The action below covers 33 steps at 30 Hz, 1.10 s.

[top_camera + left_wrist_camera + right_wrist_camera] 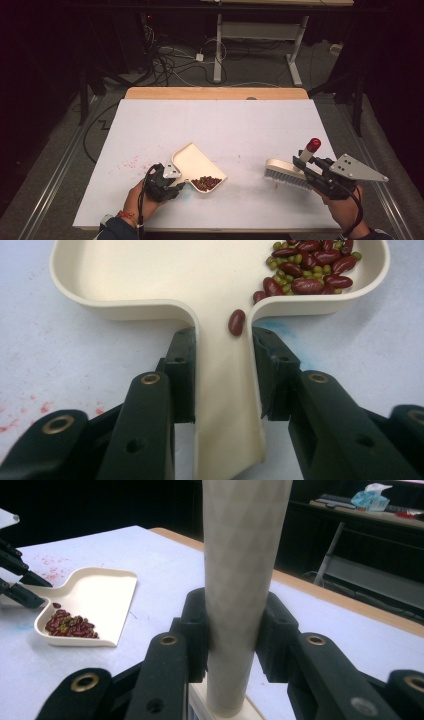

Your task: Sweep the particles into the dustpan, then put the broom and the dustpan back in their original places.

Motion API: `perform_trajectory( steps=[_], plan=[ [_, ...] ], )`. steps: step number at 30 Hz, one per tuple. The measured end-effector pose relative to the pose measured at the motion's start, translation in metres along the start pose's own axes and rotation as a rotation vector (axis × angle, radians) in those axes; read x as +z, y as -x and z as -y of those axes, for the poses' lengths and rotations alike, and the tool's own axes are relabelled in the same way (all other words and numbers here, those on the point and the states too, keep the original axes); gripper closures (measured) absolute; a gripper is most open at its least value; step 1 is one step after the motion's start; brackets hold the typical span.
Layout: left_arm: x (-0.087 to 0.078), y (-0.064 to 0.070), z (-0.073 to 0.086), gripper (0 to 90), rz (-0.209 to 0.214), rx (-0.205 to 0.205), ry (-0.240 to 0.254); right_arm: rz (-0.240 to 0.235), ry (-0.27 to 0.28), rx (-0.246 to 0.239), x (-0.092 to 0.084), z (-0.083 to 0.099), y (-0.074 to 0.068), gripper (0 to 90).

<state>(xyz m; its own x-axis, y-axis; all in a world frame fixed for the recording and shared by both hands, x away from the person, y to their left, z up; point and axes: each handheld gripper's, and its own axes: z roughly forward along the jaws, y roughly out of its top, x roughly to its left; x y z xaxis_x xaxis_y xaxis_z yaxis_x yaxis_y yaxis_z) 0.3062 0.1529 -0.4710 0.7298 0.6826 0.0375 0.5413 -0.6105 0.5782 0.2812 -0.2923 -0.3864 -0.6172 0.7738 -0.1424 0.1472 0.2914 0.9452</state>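
Note:
A cream dustpan (192,159) lies on the white table at front left, its open edge pointing away. A pile of red and green beans (206,182) sits in its near corner. My left gripper (169,181) is shut on the dustpan's handle (222,405), and one red bean (236,321) lies at the handle's mouth beside the bean pile (310,270). At front right, my right gripper (311,169) is shut on the upright handle (245,570) of a cream brush (284,172), which has a red tip (314,145); the bristles rest on the table. The dustpan (95,592) lies to the left in the right gripper view.
Red specks (129,162) stain the white table cover (225,125) left of the dustpan, and a small red bit (276,186) lies by the bristles. A wooden edge (215,93) bounds the far side. Beyond it stand a desk frame (218,55) and floor cables.

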Motion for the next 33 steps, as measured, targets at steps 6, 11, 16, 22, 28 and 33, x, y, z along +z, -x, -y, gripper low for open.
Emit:
perform_trajectory(
  steps=[6,11,16,22,28,33],
  plan=[
    [-0.001,-0.003,0.0,63.7,0.001,-0.026,0.017,-0.036,-0.036,-0.009,-0.001,0.003,0.0,70.1],
    [-0.002,-0.008,0.005,63.6,-0.009,-0.048,0.015,-0.081,-0.055,0.006,0.004,0.003,0.003,70.0],
    [-0.003,-0.015,0.008,63.6,-0.027,-0.072,0.013,-0.101,-0.069,0.015,0.003,0.005,0.007,70.0],
    [-0.007,-0.021,0.011,63.6,-0.049,-0.093,0.015,-0.08,-0.078,0.012,0.0,0.005,0.009,70.0],
    [-0.009,-0.031,0.017,63.6,-0.067,-0.126,0.013,-0.067,-0.084,0.016,-0.003,0.004,0.012,70.0],
    [-0.009,-0.039,0.021,63.6,-0.082,-0.157,0.014,-0.086,-0.086,0.019,-0.01,0.001,0.012,70.1]
  ],
)
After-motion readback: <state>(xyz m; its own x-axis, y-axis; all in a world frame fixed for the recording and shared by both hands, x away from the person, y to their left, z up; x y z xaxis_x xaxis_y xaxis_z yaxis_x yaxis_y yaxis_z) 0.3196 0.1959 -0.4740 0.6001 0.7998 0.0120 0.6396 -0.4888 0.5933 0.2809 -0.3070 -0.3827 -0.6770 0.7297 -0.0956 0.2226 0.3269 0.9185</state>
